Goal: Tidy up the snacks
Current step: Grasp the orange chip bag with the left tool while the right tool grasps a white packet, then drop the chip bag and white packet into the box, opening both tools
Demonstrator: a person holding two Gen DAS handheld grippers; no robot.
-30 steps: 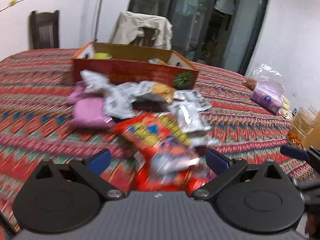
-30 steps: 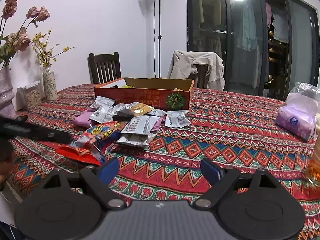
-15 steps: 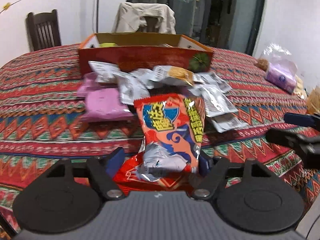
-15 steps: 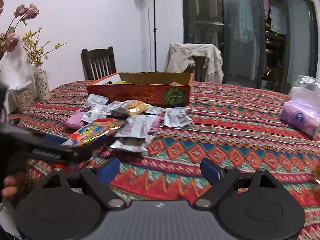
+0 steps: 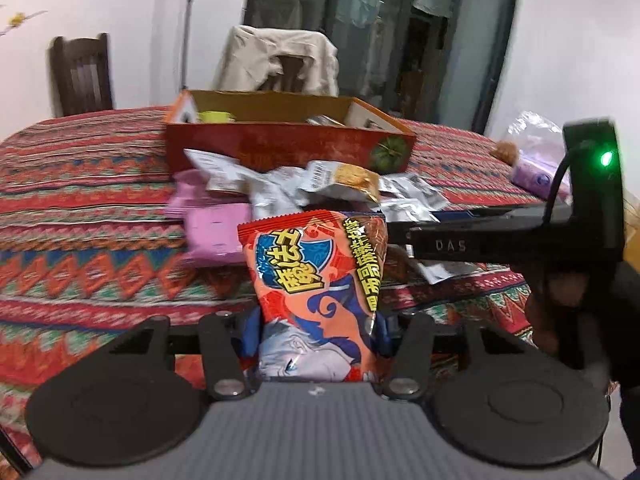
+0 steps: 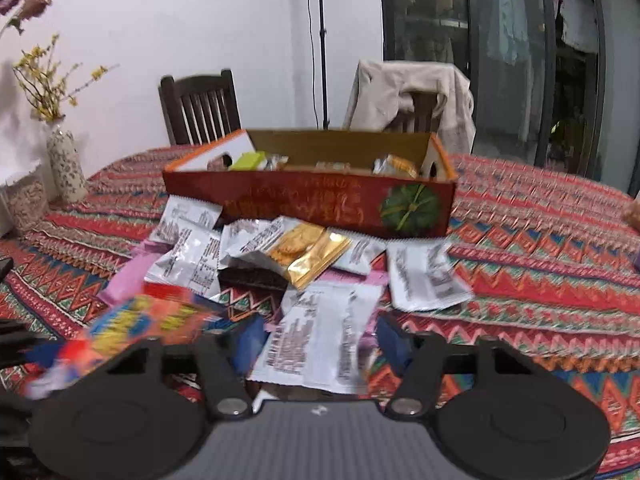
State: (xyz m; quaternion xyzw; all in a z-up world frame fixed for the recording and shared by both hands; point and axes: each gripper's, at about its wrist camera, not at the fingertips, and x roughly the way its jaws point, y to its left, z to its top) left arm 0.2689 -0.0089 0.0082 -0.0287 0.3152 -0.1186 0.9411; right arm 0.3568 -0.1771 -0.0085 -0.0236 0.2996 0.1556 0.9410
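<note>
Left gripper (image 5: pixel 316 326) pinching red snack bag (image 5: pixel 316 280) | right gripper (image 6: pixel 320 338) closing around silver packet (image 6: pixel 320 340) | box (image 6: pixel 308 204) behind pile

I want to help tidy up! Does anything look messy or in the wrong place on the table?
Yes. A heap of snack packets lies loose on the tablecloth in front of the red box, overlapping every which way. Only a few snacks are inside the box. Nothing looks torn or spilled.

Loose packet heap (image 6: pixel 280 256) blocks the red box (image 6: pixel 308 204) front (box top open); bare bench (image 6: pixel 540 280) right of the heap gives passage.
</note>
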